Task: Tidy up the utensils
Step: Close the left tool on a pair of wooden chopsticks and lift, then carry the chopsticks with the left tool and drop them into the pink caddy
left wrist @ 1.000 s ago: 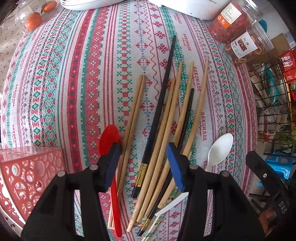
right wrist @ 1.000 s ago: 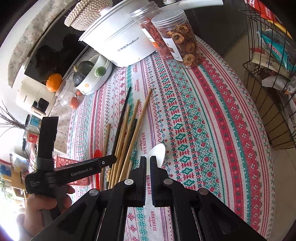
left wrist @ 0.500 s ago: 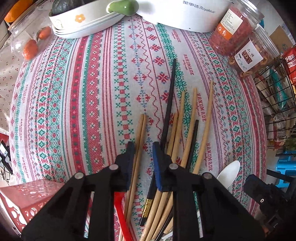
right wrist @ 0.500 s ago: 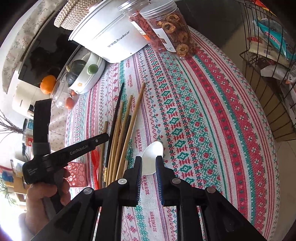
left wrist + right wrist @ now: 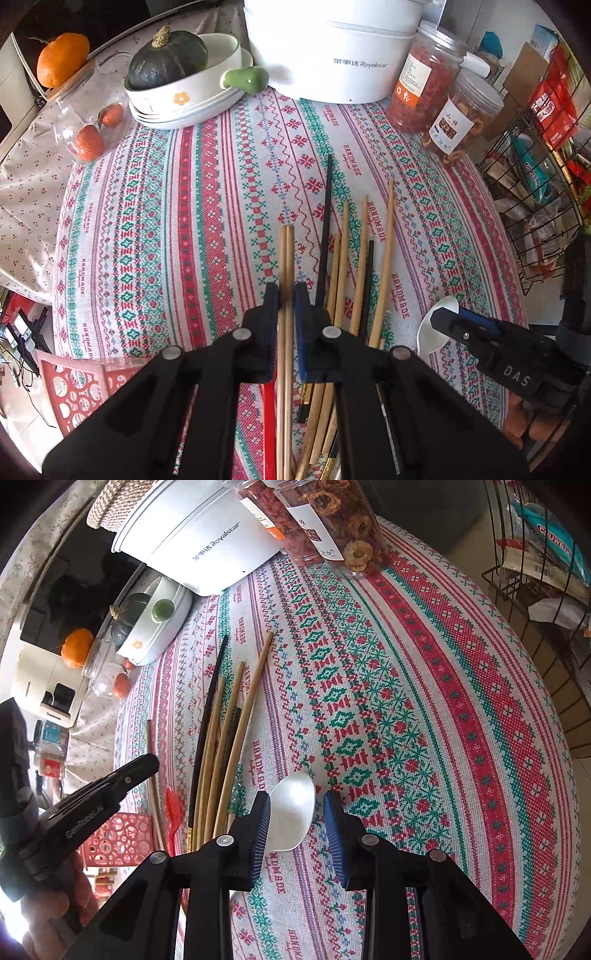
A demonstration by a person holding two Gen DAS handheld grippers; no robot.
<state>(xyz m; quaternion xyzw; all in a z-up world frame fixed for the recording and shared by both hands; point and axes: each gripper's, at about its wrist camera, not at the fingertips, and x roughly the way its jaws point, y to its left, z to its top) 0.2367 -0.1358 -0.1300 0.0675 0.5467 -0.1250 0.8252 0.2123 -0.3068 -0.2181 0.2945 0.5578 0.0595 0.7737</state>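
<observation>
Gripping pair: the left gripper (image 5: 287,295) has its jaws clenched on two pale wooden chopsticks (image 5: 286,258), which run straight up the middle of the left wrist view between the blue pads; the jaws have just been closing.
Left view only: a red spoon handle (image 5: 269,424) shows low in the frame beneath the gripper, beside the held pair, with a red perforated basket (image 5: 74,391) at lower left.
Right view only: the whole bowl of the white spoon (image 5: 293,818) lies on the patterned tablecloth (image 5: 424,720) at lower centre; in the left view it is half hidden behind the other tool at lower right.
Right gripper (image 5: 295,812): released, its jaws have just been opening, and they stand either side of the spoon bowl without pressing on it.
Loose chopsticks (image 5: 354,266): a fan of wooden and black sticks just right of the held pair, overlapping at their lower ends.
Look of the held pair: plain, light wood, side by side and touching, tips even at the top.
Background: a white cooker (image 5: 332,48) and two jars (image 5: 443,99) along the upper edge of the left view.
</observation>
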